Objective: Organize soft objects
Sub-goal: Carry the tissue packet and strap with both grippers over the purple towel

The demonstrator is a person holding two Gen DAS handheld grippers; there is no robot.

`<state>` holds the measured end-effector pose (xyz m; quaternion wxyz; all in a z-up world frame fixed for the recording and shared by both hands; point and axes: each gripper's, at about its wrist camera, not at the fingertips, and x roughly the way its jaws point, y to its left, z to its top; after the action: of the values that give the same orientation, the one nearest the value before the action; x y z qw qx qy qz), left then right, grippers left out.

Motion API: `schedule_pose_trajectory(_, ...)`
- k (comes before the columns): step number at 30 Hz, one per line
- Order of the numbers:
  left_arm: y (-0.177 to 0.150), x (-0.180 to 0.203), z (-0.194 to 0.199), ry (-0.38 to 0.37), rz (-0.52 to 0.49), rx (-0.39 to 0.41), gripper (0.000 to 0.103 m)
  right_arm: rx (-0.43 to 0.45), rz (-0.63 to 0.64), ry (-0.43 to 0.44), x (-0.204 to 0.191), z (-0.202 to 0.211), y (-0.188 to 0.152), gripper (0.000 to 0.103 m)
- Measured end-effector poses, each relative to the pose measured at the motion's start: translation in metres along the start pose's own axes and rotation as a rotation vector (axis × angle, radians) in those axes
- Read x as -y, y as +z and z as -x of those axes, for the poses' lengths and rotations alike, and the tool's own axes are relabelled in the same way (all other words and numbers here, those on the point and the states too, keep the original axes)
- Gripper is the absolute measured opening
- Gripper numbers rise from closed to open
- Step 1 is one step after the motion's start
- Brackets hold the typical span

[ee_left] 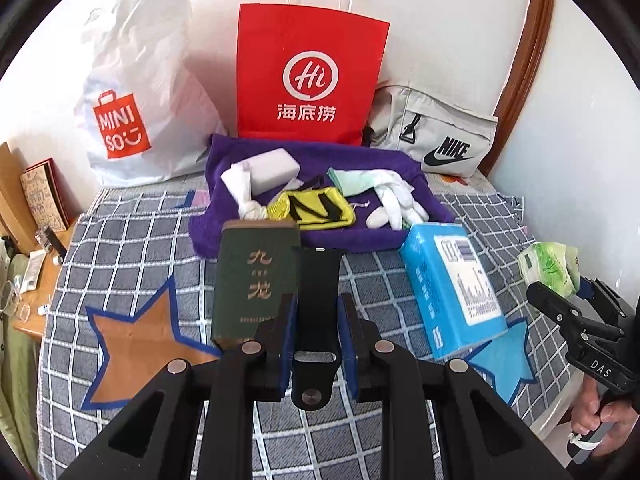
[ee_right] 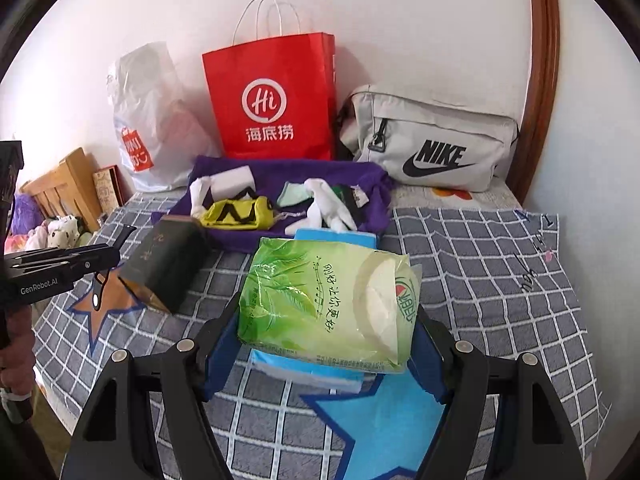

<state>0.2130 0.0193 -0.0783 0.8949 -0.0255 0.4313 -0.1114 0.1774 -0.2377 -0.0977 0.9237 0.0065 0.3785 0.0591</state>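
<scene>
My right gripper (ee_right: 326, 324) is shut on a green tissue pack (ee_right: 328, 300) and holds it above the blue tissue pack (ee_right: 308, 368); the green pack also shows at the right edge of the left wrist view (ee_left: 550, 266). My left gripper (ee_left: 316, 320) is shut on a black strap (ee_left: 318, 284) above the checked bedspread (ee_left: 140, 240). A purple towel (ee_left: 360, 160) holds a white sponge block (ee_left: 276, 164), white socks (ee_left: 244, 192), a yellow-black sock (ee_left: 316, 210) and white gloves (ee_left: 396, 196). The blue pack (ee_left: 452, 288) lies at the right.
A dark green book (ee_left: 254, 280) stands beside my left gripper. A white Miniso bag (ee_left: 136, 96), a red paper bag (ee_left: 310, 76) and a grey Nike bag (ee_left: 436, 136) line the wall. A wooden nightstand (ee_left: 36, 248) is at the left.
</scene>
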Motion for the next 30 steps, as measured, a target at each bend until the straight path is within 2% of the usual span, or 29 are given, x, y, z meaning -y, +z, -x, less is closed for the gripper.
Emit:
schedule_pose_trajectory(18,0.051,-0.009,-0.024,0.013,0.008,0.008,0.02,0.058,0.006,-0.002,0.001,-0.02,0.05,0.074)
schedule_pose_trajectory(30,0.078,-0.023,-0.045,0.008,0.041,0.007,0.02,0.049,-0.013,0.018,-0.002,-0.047,0.074,0.074)
